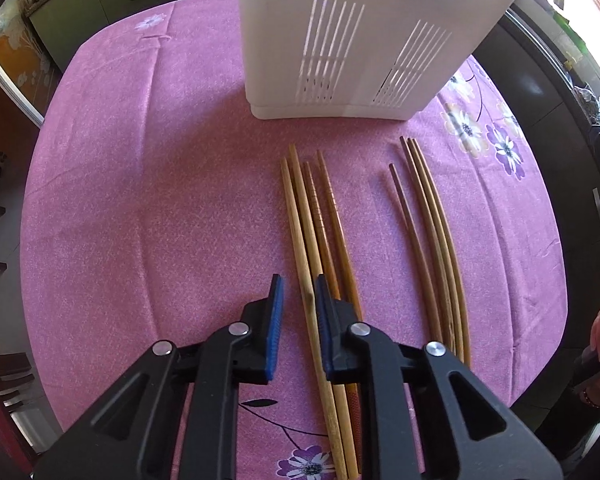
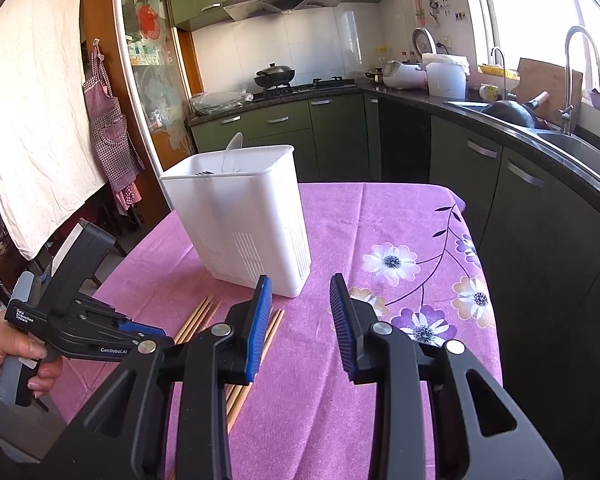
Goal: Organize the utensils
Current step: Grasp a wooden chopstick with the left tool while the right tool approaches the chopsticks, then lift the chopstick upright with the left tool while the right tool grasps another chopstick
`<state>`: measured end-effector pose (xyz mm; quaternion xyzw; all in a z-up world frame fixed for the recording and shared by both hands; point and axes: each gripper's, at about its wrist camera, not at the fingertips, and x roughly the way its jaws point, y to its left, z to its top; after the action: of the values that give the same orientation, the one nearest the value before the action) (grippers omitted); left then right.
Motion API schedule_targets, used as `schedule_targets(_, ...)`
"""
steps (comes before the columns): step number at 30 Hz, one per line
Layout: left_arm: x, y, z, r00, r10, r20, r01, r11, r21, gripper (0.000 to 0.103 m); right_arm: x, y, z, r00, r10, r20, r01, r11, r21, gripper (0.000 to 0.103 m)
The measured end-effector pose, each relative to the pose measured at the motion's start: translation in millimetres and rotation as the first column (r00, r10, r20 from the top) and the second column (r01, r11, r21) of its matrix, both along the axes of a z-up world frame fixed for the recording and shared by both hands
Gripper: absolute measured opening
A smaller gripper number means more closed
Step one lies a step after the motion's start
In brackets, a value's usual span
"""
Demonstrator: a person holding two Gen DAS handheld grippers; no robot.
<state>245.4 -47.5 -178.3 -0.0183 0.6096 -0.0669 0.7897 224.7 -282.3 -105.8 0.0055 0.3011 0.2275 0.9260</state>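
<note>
Two bunches of wooden chopsticks lie on the pink tablecloth (image 1: 140, 200): a lighter bunch (image 1: 312, 216) and a darker, thinner bunch (image 1: 428, 224) to its right. My left gripper (image 1: 298, 284) points steeply down over the lighter bunch. Its jaws are narrow, with one light chopstick between them, lying against the right pad (image 1: 322, 300) and clear of the left pad. A white slotted utensil holder (image 1: 340, 40) stands upright just beyond the chopstick tips. My right gripper (image 2: 300, 284) hovers open and empty, facing the holder (image 2: 240, 216), which has a spoon (image 2: 234, 144) in it.
A hand (image 2: 4, 344) holds the left gripper (image 2: 140, 328) low at the left, over the chopsticks (image 2: 198, 318). Dark kitchen cabinets and a sink counter (image 2: 540, 128) run along the table's right side. The table's right edge (image 2: 488, 280) is close by.
</note>
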Motion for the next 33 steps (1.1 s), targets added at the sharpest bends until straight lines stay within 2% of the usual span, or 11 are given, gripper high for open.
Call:
schedule_targets(5, 4, 0, 0, 1.0, 0.006, -0.01, -0.006, 1.0, 0.021, 0.011, 3, -1, 1, 1.0, -0.002, -0.011, 0.002, 1.0, 0.0, 0.032)
schedule_targets(10, 6, 1, -1, 0.999, 0.001, -0.035, -0.001, 1.0, -0.003, 0.01, 4, 0, -1, 1.0, 0.002, -0.021, -0.002, 1.0, -0.009, 0.032)
schedule_targets(13, 6, -6, -5, 0.999, -0.012, -0.042, 0.013, 1.0, 0.022, 0.009, 4, 3, -1, 1.0, 0.008, -0.025, -0.008, 1.0, -0.014, 0.032)
schedule_targets(20, 17, -10, -8, 0.996, -0.014, -0.086, 0.016, 1.0, 0.019, 0.008, 5, 11, -3, 0.999, 0.022, -0.049, -0.025, 0.998, -0.061, 0.032)
schedule_targets(23, 22, -9, -8, 0.996, -0.011, -0.086, 0.012, 1.0, 0.013, 0.008, 9, 13, -7, 0.996, 0.032, -0.084, -0.039, 0.996, -0.08, 0.038)
schedule_targets(28, 16, 10, 2, 1.0, 0.009, -0.024, -0.009, 1.0, -0.001, 0.007, 10, 20, -15, 0.992, 0.036, -0.124, -0.055, 0.987, -0.153, 0.038)
schedule_targets(33, -2, 26, 36, 0.994, 0.013, 0.109, -0.01, 1.0, -0.026, 0.007, 17, 25, -24, 0.98, 0.044, -0.193, -0.081, 0.979, -0.186, 0.038)
